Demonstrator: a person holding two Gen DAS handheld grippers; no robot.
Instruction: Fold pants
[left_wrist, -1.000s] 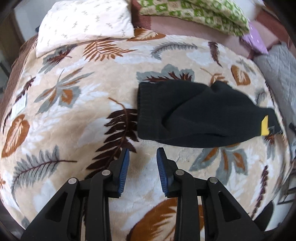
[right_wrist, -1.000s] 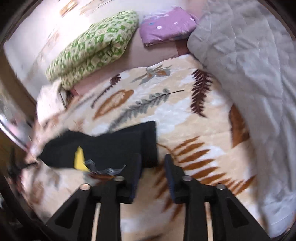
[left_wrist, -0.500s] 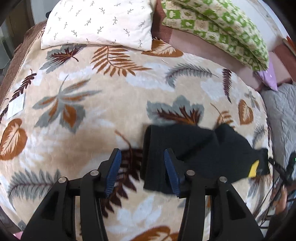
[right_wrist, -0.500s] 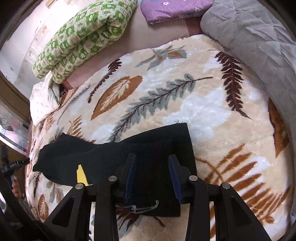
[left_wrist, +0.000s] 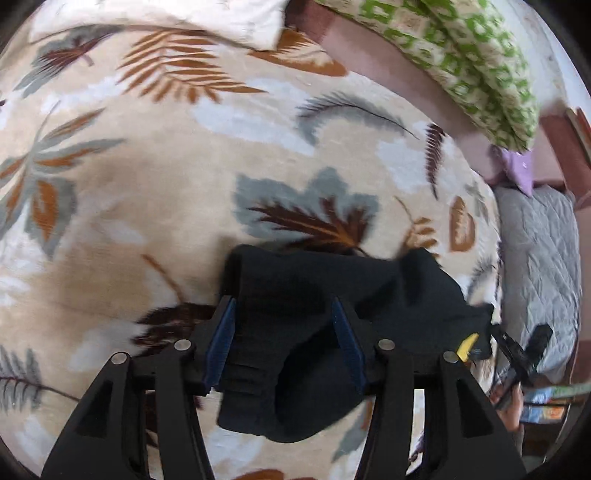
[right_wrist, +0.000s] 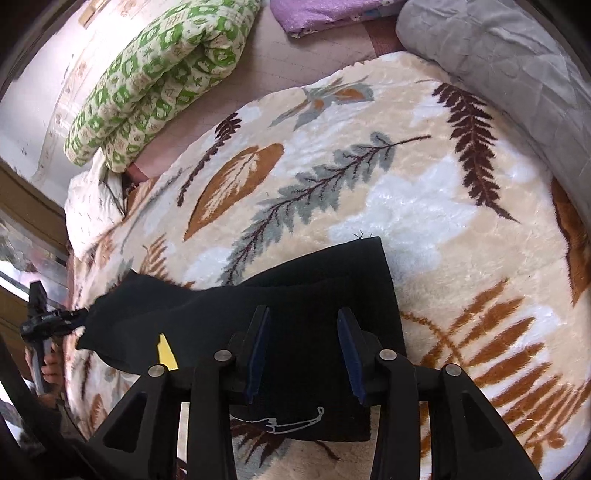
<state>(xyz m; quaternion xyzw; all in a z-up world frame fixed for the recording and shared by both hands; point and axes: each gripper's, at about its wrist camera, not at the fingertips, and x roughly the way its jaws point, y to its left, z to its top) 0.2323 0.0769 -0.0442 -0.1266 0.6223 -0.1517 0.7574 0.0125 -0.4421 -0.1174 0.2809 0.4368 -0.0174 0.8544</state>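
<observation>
Evidently both grippers are lining up on opposite ends of the black pants (left_wrist: 332, 295), which lie lengthwise, already doubled, on the leaf-print blanket (left_wrist: 147, 221) of the bed. The left gripper (left_wrist: 284, 339) and the right gripper (right_wrist: 303, 350) each hold their jaws wide apart over the cloth, gripping nothing, probably so each end can be pinched for the next fold.

The left tool (left_wrist: 282, 339) hangs with its blue-padded fingers (left_wrist: 221, 341) spread wide over one end of the black pants (left_wrist: 332, 295), which lie folded lengthwise on a beige leaf-patterned blanket (left_wrist: 166, 184). A yellow tag (left_wrist: 466, 343) shows at the pants' far end. Beyond lie a green-patterned quilt (left_wrist: 461, 55) and a grey quilt (left_wrist: 543, 258).
</observation>
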